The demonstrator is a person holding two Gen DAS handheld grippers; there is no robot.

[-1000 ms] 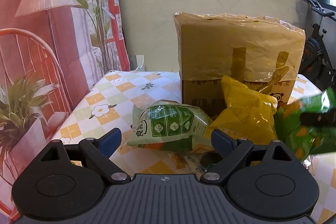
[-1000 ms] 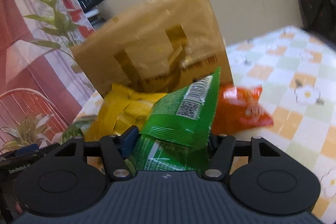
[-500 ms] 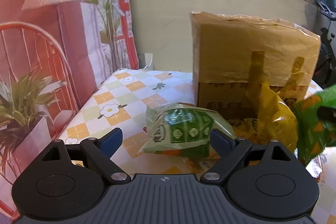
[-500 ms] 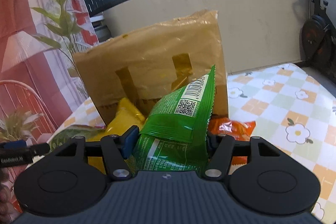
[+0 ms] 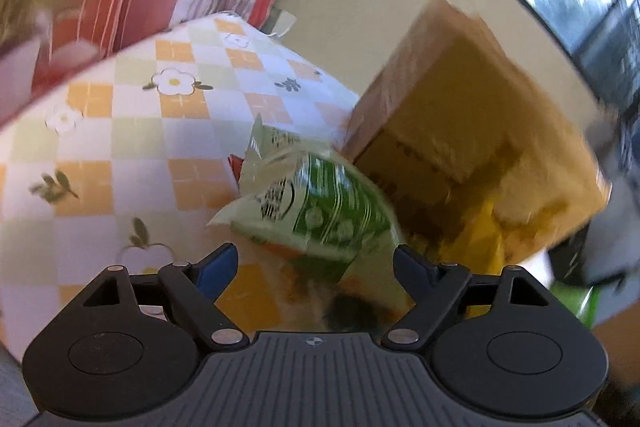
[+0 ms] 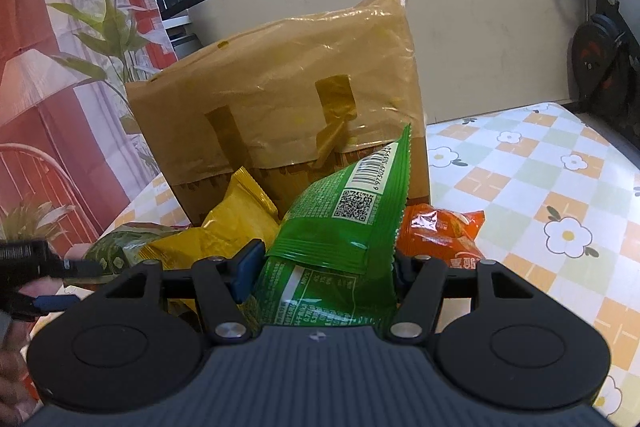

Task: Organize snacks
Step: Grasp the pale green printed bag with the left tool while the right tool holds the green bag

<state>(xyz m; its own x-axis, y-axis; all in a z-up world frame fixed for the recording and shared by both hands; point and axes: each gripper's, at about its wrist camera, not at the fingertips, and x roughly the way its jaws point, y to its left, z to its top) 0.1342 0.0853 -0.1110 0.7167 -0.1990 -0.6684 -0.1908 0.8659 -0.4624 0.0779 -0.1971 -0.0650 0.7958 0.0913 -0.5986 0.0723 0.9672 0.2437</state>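
Note:
My right gripper (image 6: pixel 324 263) is shut on a bright green snack bag (image 6: pixel 348 227) with a barcode, held up in front of a tall cardboard box wrapped in yellow plastic (image 6: pixel 288 99). A yellow snack bag (image 6: pixel 236 223) and an orange snack bag (image 6: pixel 440 235) lie at the box's foot. My left gripper (image 5: pixel 316 265) is open and empty, tilted, just above a green-and-white snack bag (image 5: pixel 316 211) on the table; the same bag shows at the left of the right wrist view (image 6: pixel 120 247). The box (image 5: pixel 460 135) stands behind it.
The table has a checked cloth with flowers (image 6: pixel 540 187). A red curtain with a plant print (image 6: pixel 60 67) hangs at the left. An exercise bike (image 6: pixel 600 55) stands at the far right. The left gripper's fingers (image 6: pixel 52 267) show at the left edge.
The left gripper has tilted and moved closer over the green-and-white bag; its view is blurred. The right gripper has kept the green bag and lifted slightly.

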